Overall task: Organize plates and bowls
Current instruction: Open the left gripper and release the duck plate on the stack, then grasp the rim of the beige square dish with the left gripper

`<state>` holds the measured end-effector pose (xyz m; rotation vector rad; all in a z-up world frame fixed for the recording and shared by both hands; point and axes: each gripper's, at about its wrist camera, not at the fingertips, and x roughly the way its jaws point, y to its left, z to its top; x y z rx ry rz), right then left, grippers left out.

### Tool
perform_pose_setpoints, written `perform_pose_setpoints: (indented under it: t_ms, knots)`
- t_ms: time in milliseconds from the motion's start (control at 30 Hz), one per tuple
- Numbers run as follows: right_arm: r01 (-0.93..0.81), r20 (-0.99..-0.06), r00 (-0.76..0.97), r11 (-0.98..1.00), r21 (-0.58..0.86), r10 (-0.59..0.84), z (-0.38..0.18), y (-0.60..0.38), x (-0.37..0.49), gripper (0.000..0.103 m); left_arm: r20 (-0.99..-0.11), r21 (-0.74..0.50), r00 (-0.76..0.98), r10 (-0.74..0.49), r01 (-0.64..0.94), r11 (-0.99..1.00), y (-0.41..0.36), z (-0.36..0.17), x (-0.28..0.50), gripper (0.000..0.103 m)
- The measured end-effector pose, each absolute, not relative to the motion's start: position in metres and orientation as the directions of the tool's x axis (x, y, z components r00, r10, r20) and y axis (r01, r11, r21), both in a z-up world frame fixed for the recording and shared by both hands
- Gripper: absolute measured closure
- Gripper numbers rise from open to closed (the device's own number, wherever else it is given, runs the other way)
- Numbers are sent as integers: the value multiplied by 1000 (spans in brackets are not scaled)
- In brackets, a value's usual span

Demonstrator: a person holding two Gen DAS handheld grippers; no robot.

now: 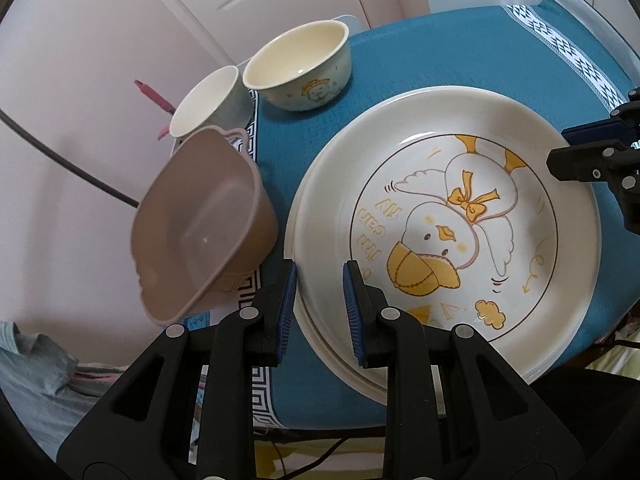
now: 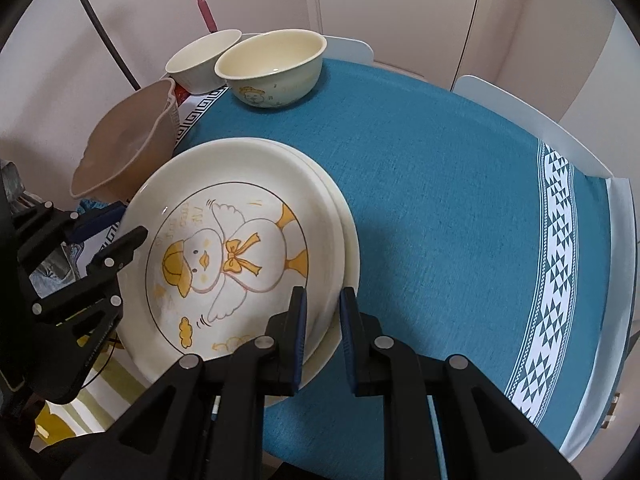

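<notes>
The table under its teal cloth (image 2: 440, 200) is filling most of both views, a white patterned band running along its far right edge. On it a stack of cream plates (image 1: 440, 128) is sitting near the left side — the top plate is showing a yellow-capped duck (image 1: 440, 236) with a bow, and at least one more rim is peeking out beneath it.

Both grippers are working this stack. The left gripper (image 1: 320, 308) is pinching the stack's rim, its blue pads (image 1: 352, 312) closed onto the edge on the near side. The right gripper (image 2: 323, 332) is clamping the opposite rim, jaws drawn together on the plate edges. Whether the stack is lifting clear of the cloth is not something these views are settling.

Just left of the plates a brown plastic tub (image 1: 200, 224) is tilting at the table's edge, hanging partly over it. Behind it a cream bowl with a small duck print (image 1: 300, 64) is standing upright on the cloth, and a smaller white bowl (image 1: 204, 100) is sitting right beside it — the two are touching or nearly so.
</notes>
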<state>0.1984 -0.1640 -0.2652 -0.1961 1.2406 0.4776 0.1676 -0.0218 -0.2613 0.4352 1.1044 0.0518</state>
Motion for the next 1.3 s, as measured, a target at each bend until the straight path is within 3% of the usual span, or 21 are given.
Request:
perform_pose_setpoints:
  t_ms: [200,467,500,533,600,867,1067,1133,1200,1300]
  knots:
    - [-429,-929,247,891,151,276,-259,-171,199,88,-859,314,465,214,148,938,-17,-246,169,81]
    - [-443,-866,275,855,271,417,-212,-176,214,84,-835,110,540,107,-28,994,18,-185,174,81]
    - [-453,-853,284,846,282,437,-205,-175,216,68,-829,91,549,108,-59,994,26,-178,175,81]
    - [-460,-843,292,839,291,452,-200,-174,217,32,-826,78,552,111,-83,993,33,-174,176,81]
    - [-480,-810,311,818,318,497,-189,-170,221,0,-823,59,556,116,-119,991,44,-168,177,81]
    - [-575,-752,331,754,319,570,-166,-128,237,0,-804,-42,586,105,-232,972,97,-155,176,81]
    - [-611,-740,305,719,332,600,-168,-100,244,0,-825,-161,565,17,-263,951,130,-163,178,78]
    - [-614,-737,295,711,342,609,-171,-93,247,0,-831,-205,555,-19,-274,940,140,-169,179,61]
    - [-616,-735,285,705,351,615,-173,-87,250,0,-826,-247,563,-45,-289,925,147,-172,175,3]
    - [-623,-735,276,698,353,619,-175,-80,253,0,-819,-263,573,-34,-320,910,156,-173,172,0]
